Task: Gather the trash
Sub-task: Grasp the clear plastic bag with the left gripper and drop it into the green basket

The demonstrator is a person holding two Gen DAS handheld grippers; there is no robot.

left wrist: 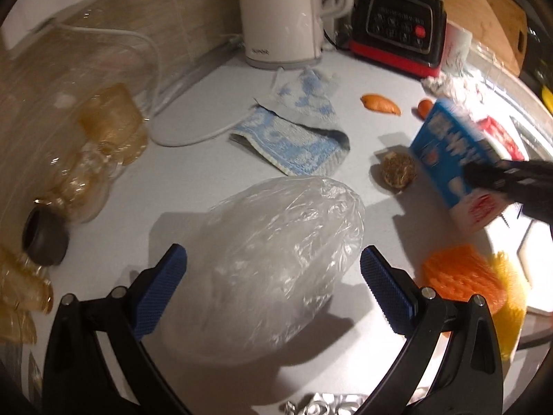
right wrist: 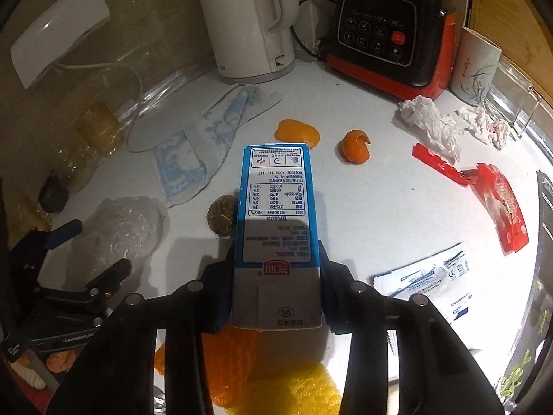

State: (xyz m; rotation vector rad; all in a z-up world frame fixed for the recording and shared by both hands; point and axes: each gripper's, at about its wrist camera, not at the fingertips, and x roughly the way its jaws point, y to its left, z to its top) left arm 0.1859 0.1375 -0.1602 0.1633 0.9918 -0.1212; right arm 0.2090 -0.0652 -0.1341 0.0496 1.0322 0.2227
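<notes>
A blue and white milk carton (right wrist: 276, 207) is clamped at its lower end between the pads of my right gripper (right wrist: 276, 276), which holds it tilted above the white counter (right wrist: 363, 207). The left wrist view shows the same carton (left wrist: 446, 145) with the right gripper (left wrist: 501, 180) on it. A crumpled clear plastic bag (left wrist: 283, 224) lies on the counter. My left gripper (left wrist: 273, 254) stands open over it, one blue pad on each side, neither pressing. In the right wrist view, that bag (right wrist: 117, 235) and the left gripper (right wrist: 90, 250) sit at the left.
Two orange peels (right wrist: 297, 133), crumpled tissues (right wrist: 432, 121), a red wrapper (right wrist: 497, 200), a white sachet (right wrist: 425, 280), a brown ball (right wrist: 223, 214) and orange foam netting (right wrist: 228, 363) lie about. A blue cloth (right wrist: 193, 148), kettle (right wrist: 249, 17), blender base (right wrist: 390, 34) and cup (right wrist: 477, 65) stand behind.
</notes>
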